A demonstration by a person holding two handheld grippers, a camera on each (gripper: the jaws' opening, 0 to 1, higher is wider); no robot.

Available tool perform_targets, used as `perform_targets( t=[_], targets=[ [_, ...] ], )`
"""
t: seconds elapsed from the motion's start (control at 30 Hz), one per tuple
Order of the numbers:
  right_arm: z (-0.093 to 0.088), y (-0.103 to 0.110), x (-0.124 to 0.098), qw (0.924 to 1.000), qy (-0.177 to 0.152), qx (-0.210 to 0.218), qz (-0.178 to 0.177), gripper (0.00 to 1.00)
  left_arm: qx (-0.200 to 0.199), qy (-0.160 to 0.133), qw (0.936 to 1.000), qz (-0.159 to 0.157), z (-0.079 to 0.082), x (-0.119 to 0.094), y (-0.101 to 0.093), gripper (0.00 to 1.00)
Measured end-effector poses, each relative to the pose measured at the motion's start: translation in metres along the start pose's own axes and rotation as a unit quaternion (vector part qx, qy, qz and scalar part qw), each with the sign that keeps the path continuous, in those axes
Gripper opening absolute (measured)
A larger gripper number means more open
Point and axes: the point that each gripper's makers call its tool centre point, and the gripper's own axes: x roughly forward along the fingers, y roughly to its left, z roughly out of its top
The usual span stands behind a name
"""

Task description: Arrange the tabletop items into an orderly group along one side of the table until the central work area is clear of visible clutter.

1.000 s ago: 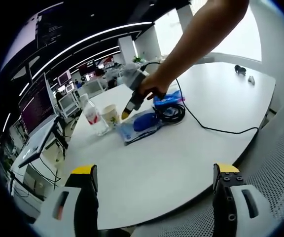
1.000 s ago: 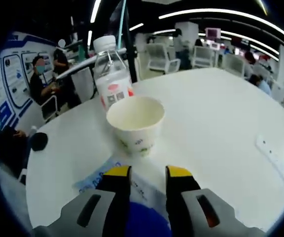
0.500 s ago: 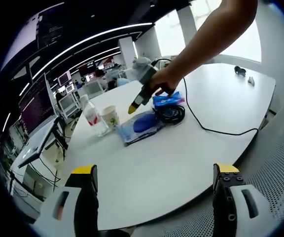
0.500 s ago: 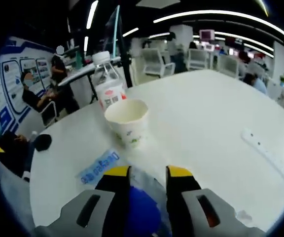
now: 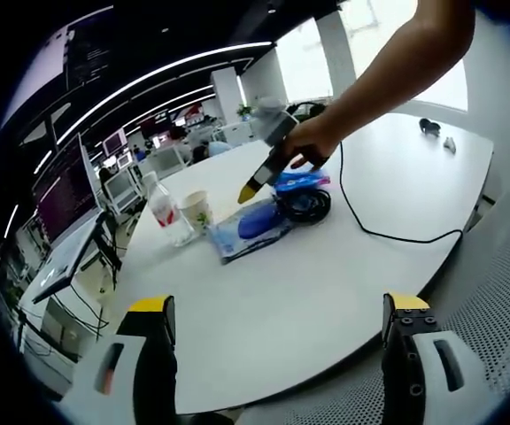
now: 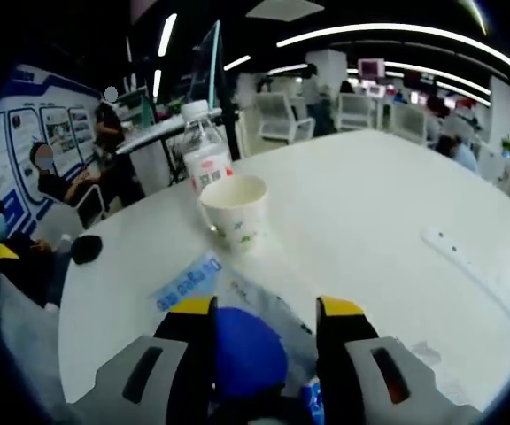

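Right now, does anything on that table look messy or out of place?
Nothing is spilled or tipped: the paper cup and water bottle stand upright. The black cable straggles loose across the white table.

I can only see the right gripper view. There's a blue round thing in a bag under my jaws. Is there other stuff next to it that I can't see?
Observer: Yes, a coiled black cable lies right beside the bag, on the side away from the cup.
Operator: Is my gripper touching the bag?
Observer: It doesn't look like it. In the left gripper view, the right gripper hangs above the bag.
Operator: Where's the other gripper?
Observer: The left gripper is open, at the table's near edge, well away from the pile.
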Motion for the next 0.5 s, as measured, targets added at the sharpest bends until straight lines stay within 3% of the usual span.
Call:
perform_targets(
  t=[0.1, 0.27, 0.5],
  targets=[
    [-0.005, 0.005, -0.007, 1.0, -0.001, 0.001, 0.001, 0.46, 0.001, -0.001, 1.0, -0.001, 0.0, 0.0, -0.001, 0.97],
    [-0.012, 0.006, -0.019, 0.9998, -0.012, 0.013, 0.005, 0.63, -0.001, -0.002, 1.0, -0.002, 0.001, 0.0, -0.001, 0.97],
    [-0.016, 0.02, -0.046, 0.9991, -0.035, 0.023, 0.007, 0.66, 0.001, -0.004, 1.0, -0.006, 0.001, 0.0, -0.002, 0.97]
  ],
)
